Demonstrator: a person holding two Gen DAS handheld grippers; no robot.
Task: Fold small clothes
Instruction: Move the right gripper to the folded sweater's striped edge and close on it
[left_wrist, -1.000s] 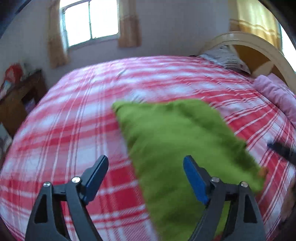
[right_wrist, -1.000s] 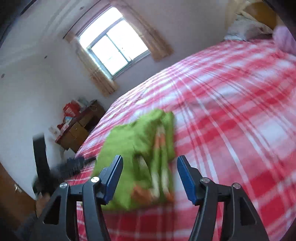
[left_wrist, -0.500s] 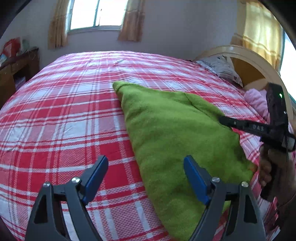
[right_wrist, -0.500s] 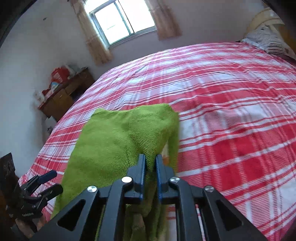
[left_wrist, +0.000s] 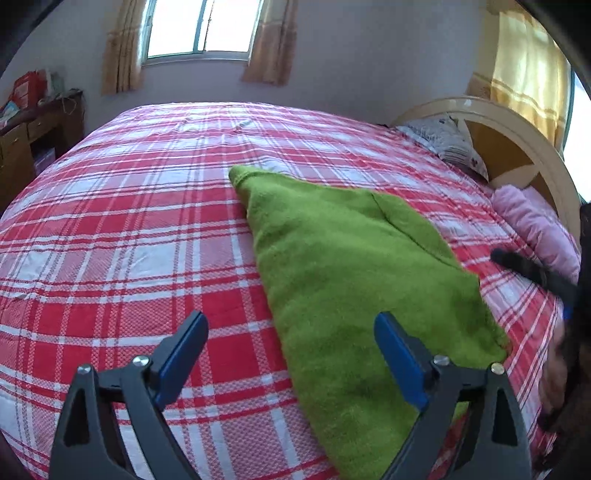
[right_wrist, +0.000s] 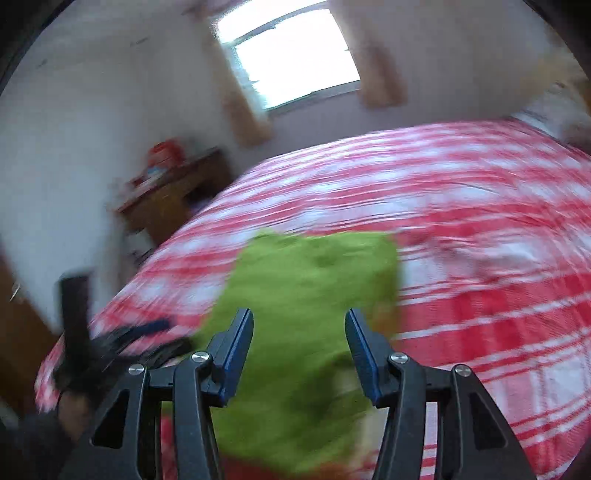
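A green knitted garment (left_wrist: 351, 280) lies folded flat on the red and white plaid bedspread (left_wrist: 129, 240). My left gripper (left_wrist: 291, 350) is open and empty, held above the garment's near left edge. In the right wrist view, which is blurred by motion, my right gripper (right_wrist: 299, 343) is open and empty just above the same green garment (right_wrist: 314, 295). The right gripper also shows as a dark finger at the right edge of the left wrist view (left_wrist: 532, 269).
A pink folded cloth (left_wrist: 535, 229) and a patterned pillow (left_wrist: 447, 144) lie by the curved headboard (left_wrist: 517, 129) at the right. A wooden desk (left_wrist: 26, 140) stands left of the bed under the window (left_wrist: 199, 29).
My right gripper was shut on the garment half a second ago; it has opened, let go and pulled back. The left gripper stayed open and shifted slightly.
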